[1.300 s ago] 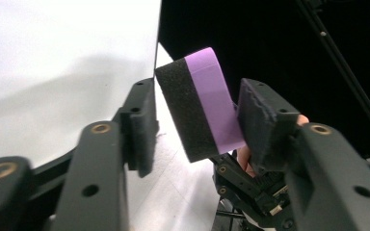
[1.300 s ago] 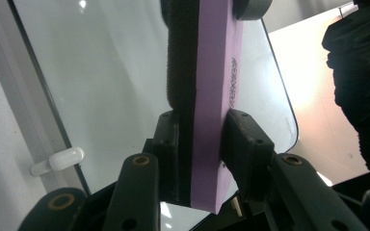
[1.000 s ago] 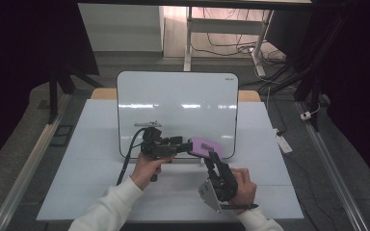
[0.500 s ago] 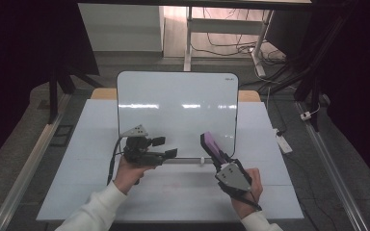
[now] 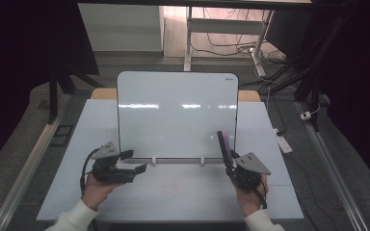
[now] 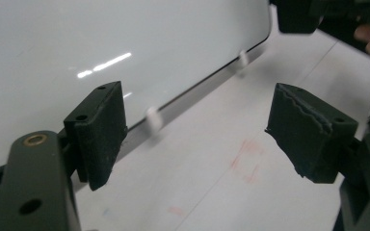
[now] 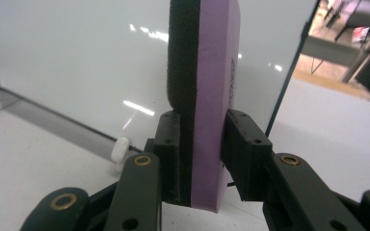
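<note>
Your right gripper (image 5: pixel 227 155) has its jaws clamped on a purple whiteboard eraser (image 7: pixel 207 96), black felt on one face, standing upright between the pads and rising well above them. In the high view the eraser (image 5: pixel 224 142) stands at the lower right corner of the whiteboard (image 5: pixel 178 113), just in front of its surface; whether the felt touches the board cannot be told. Your left gripper (image 5: pixel 136 161) points toward the middle of the bench, jaws spread wide with nothing between them, near the board's lower left corner. Between its pads (image 6: pixel 101 125) lie bare bench top and faint red marks (image 6: pixel 246 159). The whiteboard leans upright on small white clips (image 5: pixel 153 160) along its bottom edge, set on the white bench (image 5: pixel 173 192). Your hands hold both grippers low over the bench, well apart.
</note>
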A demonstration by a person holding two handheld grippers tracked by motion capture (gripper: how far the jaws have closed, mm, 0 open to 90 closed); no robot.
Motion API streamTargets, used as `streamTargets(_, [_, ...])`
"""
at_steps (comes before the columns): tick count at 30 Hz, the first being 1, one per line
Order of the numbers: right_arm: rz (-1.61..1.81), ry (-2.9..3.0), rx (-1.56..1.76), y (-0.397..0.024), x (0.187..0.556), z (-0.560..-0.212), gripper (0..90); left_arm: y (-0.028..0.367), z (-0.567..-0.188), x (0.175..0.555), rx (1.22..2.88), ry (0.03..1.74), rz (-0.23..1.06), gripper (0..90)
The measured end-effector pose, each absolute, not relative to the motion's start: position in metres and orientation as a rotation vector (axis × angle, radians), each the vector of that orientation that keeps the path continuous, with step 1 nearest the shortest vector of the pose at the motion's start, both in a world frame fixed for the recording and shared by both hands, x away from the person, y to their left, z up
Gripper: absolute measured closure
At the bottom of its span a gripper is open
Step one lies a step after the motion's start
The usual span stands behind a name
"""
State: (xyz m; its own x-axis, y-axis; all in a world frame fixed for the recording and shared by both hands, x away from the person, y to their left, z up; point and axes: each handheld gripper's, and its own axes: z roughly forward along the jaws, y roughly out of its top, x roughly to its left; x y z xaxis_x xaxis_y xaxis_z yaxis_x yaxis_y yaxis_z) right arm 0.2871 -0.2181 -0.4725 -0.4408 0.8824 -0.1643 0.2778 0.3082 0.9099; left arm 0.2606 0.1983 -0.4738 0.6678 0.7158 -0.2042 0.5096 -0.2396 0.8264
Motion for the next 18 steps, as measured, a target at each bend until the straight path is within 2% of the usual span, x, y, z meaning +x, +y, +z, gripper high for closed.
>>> streamTargets(11, [1.193,1.867,1.171,-0.224,0.312,-0.483,65.9,0.229,-0.489,0.245,1.908,1.041,0.326,22.1])
streamTargets(18, [1.219,1.854,1.180,-0.227,0.316,-0.485,64.6,0.233,-0.492,0.244,1.914,1.060,0.338,22.1])
